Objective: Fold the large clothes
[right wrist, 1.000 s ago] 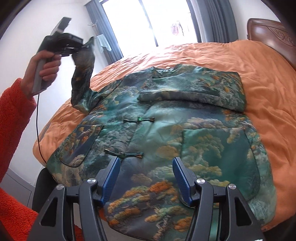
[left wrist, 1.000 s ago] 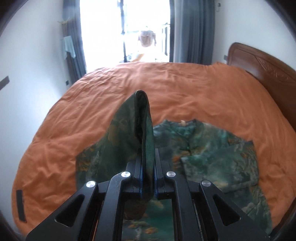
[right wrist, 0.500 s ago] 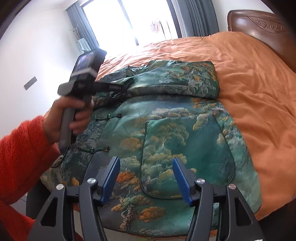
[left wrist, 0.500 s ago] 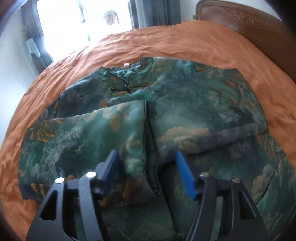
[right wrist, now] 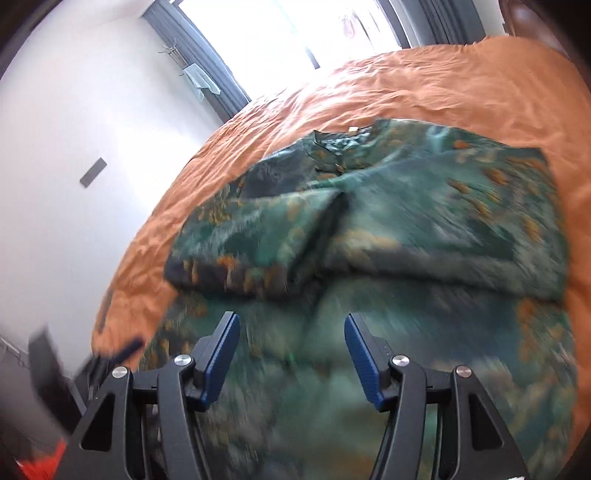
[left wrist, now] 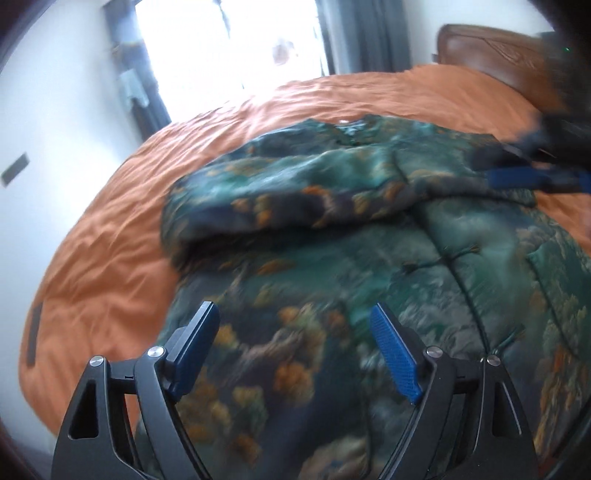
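A green jacket (left wrist: 332,258) printed with orange trees lies front-up on the orange bed cover (left wrist: 110,240). Both sleeves are folded across its chest (right wrist: 369,229). My left gripper (left wrist: 295,347) is open and empty above the jacket's lower left part. My right gripper (right wrist: 291,350) is open and empty above the jacket's lower middle. The right gripper's blue fingers (left wrist: 517,177) also show blurred at the right edge of the left wrist view. Both views are blurred by motion.
The orange cover (right wrist: 443,74) spreads over the whole bed. A wooden headboard (left wrist: 491,44) is at the far right. A bright window with dark curtains (right wrist: 295,29) is behind the bed. A white wall (right wrist: 92,129) runs along the left.
My left gripper laid the left sleeve across the jacket's chest, opened and let it go, then pulled back toward the hem. My right gripper moved forward over the jacket, staying open.
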